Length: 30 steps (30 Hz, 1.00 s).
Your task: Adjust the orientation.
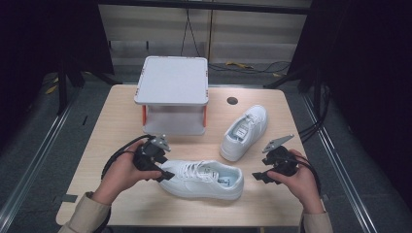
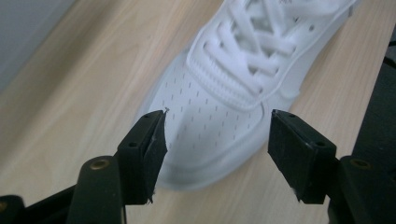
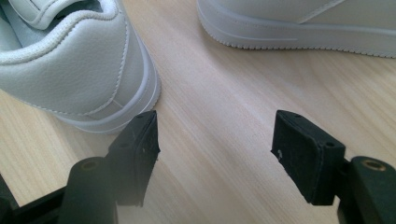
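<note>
Two white lace-up sneakers are on the wooden table. The near sneaker lies sideways with its toe to the left. The far sneaker stands angled, toe toward the back right. My left gripper is at the near sneaker's toe. In the left gripper view, the perforated toe sits between the jaws of the left gripper, which are spread, the right pad clear of it. My right gripper stands open just right of the heel. Nothing is between the jaws of the right gripper. The far sneaker's sole runs beyond.
A white square platform on orange legs stands at the back middle of the table. A dark round hole is to its right. Cables hang off the table's right side. Bare wood lies in front of the near sneaker.
</note>
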Tool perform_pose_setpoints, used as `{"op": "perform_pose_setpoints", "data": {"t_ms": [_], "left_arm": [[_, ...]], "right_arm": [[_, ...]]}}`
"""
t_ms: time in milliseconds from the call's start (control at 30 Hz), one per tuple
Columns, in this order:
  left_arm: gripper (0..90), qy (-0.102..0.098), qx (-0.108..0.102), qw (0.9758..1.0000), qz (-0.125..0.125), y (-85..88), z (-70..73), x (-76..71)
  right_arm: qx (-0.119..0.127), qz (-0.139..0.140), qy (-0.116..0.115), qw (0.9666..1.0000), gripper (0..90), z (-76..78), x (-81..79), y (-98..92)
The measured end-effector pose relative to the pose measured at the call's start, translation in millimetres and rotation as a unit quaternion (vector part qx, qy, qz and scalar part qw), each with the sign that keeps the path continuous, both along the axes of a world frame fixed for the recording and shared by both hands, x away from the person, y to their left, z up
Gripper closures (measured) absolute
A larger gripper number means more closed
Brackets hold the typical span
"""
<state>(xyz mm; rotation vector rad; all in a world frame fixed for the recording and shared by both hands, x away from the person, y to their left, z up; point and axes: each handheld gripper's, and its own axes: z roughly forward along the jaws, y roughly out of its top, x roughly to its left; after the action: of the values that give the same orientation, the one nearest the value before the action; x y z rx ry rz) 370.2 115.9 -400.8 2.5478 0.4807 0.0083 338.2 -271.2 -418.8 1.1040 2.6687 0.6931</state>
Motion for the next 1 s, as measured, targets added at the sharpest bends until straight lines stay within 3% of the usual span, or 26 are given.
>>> {"op": "perform_pose_setpoints", "data": {"t_ms": [67,200,233,467,533,567,667,733,767,833,900,933,967,1000], "left_arm": [[42.6,0.028,0.008,0.9996,-0.003,-9.7,-0.1,1.9],[45.6,0.018,0.014,0.9997,-0.007,-25.3,2.9,7.8],[45.6,0.002,0.017,0.9997,-0.015,-32.2,5.0,11.0],[51.6,0.019,0.018,0.9993,-0.027,-53.3,-3.3,15.8],[51.5,0.032,0.023,0.9992,-0.007,-55.4,-3.2,17.7],[52.8,0.034,0.027,0.999,-0.009,-56.6,-3.1,18.3],[54.6,0.033,0.028,0.999,-0.013,-56.5,-3.0,19.7],[55.6,0.009,0.019,0.9997,-0.013,-56.5,-4.0,19.3],[54.9,0.024,0.011,0.9995,-0.019,-55.8,-7.2,22.0],[55.0,0.025,0.012,0.9995,-0.017,-56.7,-7.0,22.1],[58.5,0.022,0.031,0.9989,-0.026,-59.9,-5.1,24.2],[60.8,0.022,0.031,0.9989,-0.026,-59.9,-5.1,24.2],[64.5,0.006,0.054,0.9979,-0.035,-64.7,-6.4,21.9],[66.7,0.006,0.054,0.9979,-0.035,-64.7,-6.4,21.9]], "right_arm": [[-0.001,-0.002,0.003,1.0,31.4,-2.0,-0.3,-0.8],[-0.006,-0.004,0.009,0.9999,31.4,-6.8,0.1,-3.4],[-0.006,-0.006,0.009,0.9999,31.5,-7.5,0.5,-4.7],[-0.004,-0.002,0.001,1.0,32.6,-8.7,0.5,-3.6],[-0.007,0.0,0.003,1.0,32.6,-9.1,0.7,-2.2],[-0.011,0.001,0.005,0.9999,32.6,-9.8,1.1,-1.8],[-0.012,-0.002,0.007,0.9999,32.5,-10.6,1.3,-1.9],[-0.012,-0.002,0.01,0.9999,32.5,-11.0,1.4,-2.5],[-0.011,-0.002,0.009,0.9999,32.5,-10.7,1.3,-3.4],[-0.009,-0.004,0.008,0.9999,32.5,-10.2,1.0,-4.3],[-0.007,-0.005,0.004,1.0,32.6,-9.4,1.0,-6.7],[-0.007,-0.006,0.004,0.9999,32.6,-9.6,1.2,-7.1],[-0.006,-0.007,0.005,0.9999,32.6,-10.1,1.5,-7.3],[-0.006,-0.007,0.005,0.9999,32.6,-10.1,1.5,-7.3]]}}
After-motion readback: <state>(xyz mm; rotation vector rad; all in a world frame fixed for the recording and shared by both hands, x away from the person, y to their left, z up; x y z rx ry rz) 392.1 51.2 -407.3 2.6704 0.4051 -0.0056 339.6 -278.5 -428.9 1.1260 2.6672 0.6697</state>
